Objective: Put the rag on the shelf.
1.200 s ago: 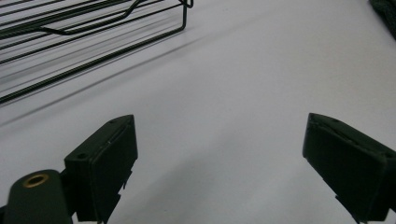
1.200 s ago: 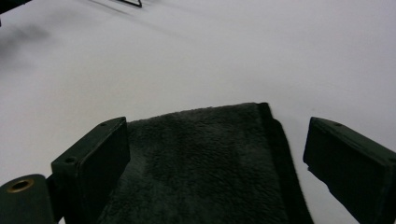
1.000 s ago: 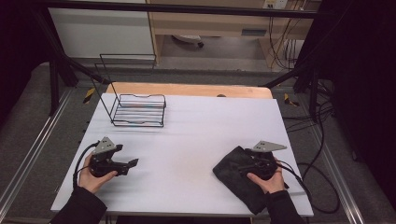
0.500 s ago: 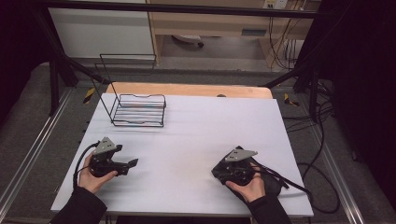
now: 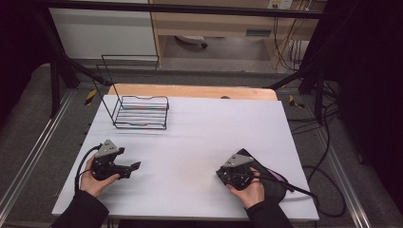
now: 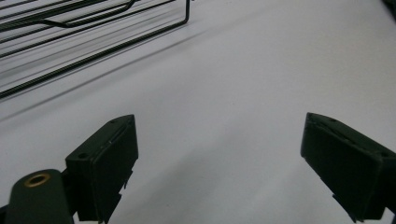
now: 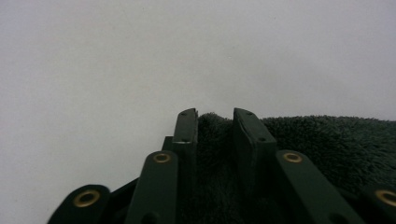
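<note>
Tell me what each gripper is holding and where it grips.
The right gripper, jaws just closing, pinches the dark towel at its edge, a fold between the jaws. The left gripper is open over the table, holding nothing.

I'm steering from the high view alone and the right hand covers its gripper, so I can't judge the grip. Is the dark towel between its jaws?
Observer: Yes. In the right gripper view a fold of the dark towel stands bunched between the jaws of the right gripper, which have just been closing on it.
Operator: Which part of the towel is that?
Observer: Its edge: bare white table begins just past the jaw tips.
Operator: And the left gripper?
Observer: The left gripper has its jaws wide apart with nothing between them, low over the table, and the wire rack lies ahead of it.
</note>
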Tool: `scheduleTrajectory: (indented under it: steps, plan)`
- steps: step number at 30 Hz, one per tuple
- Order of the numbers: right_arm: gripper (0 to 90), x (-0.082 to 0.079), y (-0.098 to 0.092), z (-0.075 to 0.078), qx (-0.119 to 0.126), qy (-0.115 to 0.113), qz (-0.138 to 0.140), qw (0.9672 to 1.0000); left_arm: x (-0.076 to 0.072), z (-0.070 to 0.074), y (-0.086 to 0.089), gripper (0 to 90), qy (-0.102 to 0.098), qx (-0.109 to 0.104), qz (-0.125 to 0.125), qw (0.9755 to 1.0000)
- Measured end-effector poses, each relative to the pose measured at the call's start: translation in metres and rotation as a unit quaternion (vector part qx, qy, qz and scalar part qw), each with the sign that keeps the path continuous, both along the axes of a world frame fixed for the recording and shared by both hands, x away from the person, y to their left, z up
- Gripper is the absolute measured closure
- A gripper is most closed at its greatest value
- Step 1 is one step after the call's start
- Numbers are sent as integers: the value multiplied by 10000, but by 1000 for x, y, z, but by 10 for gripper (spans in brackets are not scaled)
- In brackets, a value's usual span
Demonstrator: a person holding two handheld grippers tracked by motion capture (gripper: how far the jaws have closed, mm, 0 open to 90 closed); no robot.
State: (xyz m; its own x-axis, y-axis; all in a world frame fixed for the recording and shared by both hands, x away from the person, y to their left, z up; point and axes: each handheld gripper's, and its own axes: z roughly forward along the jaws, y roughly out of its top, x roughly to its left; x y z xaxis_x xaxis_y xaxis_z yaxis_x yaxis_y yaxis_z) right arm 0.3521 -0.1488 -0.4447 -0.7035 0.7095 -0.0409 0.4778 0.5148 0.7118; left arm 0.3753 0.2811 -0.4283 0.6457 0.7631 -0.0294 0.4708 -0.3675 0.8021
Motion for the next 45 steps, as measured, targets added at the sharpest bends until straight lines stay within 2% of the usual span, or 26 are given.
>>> scheduleTrajectory:
  steps: [4, 7, 8, 10, 17, 21, 24, 31, 32, 34, 35, 36, 42, 45]
  plan:
    - [818, 2, -2, 4, 94, 115, -7, 9999, 0, 0, 0, 113, -6, 4, 2, 10000]
    - [823, 3, -4, 7, 180, 153, -2, 9997, 0, 0, 1, 113, -15, 6, 2, 10000]
    - [826, 4, -6, 12, 310, 146, 5, 9994, 0, 0, 1, 113, -11, 4, 4, 10000]
    - [827, 4, -7, 14, 363, 152, 14, 9992, 0, 0, 1, 113, -2, 3, 9, 10000]
    - [829, 11, -13, 29, 815, 206, -65, 9964, 1, 0, 0, 114, -3, 10, 14, 10000]
    - [831, 17, -7, 37, 893, 148, -41, 9959, 1, 0, 0, 114, -1, 13, 17, 10000]
    - [832, 22, 3, 40, 1014, 184, -15, 9947, 1, 0, 0, 114, -10, 10, 11, 10000]
    - [833, 38, 38, 43, 1092, 222, 57, 9938, 1, 1, 1, 114, -16, 8, 13, 10000]
    - [833, 44, 49, 43, 1079, 216, 72, 9939, 1, 1, 1, 114, -15, 8, 16, 10000]
    - [833, 46, 54, 42, 1061, 211, 105, 9941, 1, 0, 1, 114, -2, 1, 24, 10000]
    - [833, 51, 64, 41, 1041, 224, 102, 9943, 2, 0, 1, 114, -2, 2, 23, 10000]
    - [833, 51, 64, 41, 1041, 224, 102, 9943, 2, 0, 1, 114, 2, 0, 24, 10000]
    - [833, 68, 93, 40, 1013, 261, 146, 9944, 2, -1, 1, 114, 20, 24, 6, 10000]
    - [833, 76, 105, 35, 956, 265, 134, 9950, 2, -1, 0, 114, 23, 23, -2, 10000]
